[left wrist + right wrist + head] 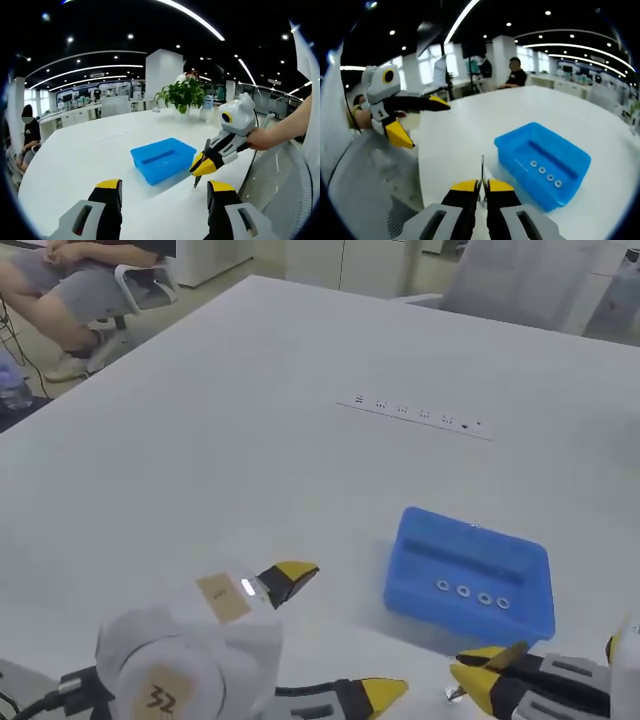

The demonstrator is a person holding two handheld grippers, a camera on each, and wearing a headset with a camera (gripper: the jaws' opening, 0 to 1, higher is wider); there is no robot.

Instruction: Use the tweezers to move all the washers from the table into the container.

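Observation:
A blue container (470, 575) rests on the white table, with several small metal washers (472, 593) in a row on its floor. In the right gripper view the same container (542, 165) and washers (545, 174) lie just ahead to the right. My right gripper (482, 187) is shut on thin metal tweezers (482, 172) that point forward over the table, short of the container. In the head view this right gripper (478, 668) sits at the container's near edge. My left gripper (345, 632) is open and holds nothing, left of the container (162, 160).
The white table (250, 440) stretches far ahead with a power-socket strip (415, 415) set into it. A person sits on a chair (140, 285) at the far left. A potted plant (182, 95) stands at the table's far end.

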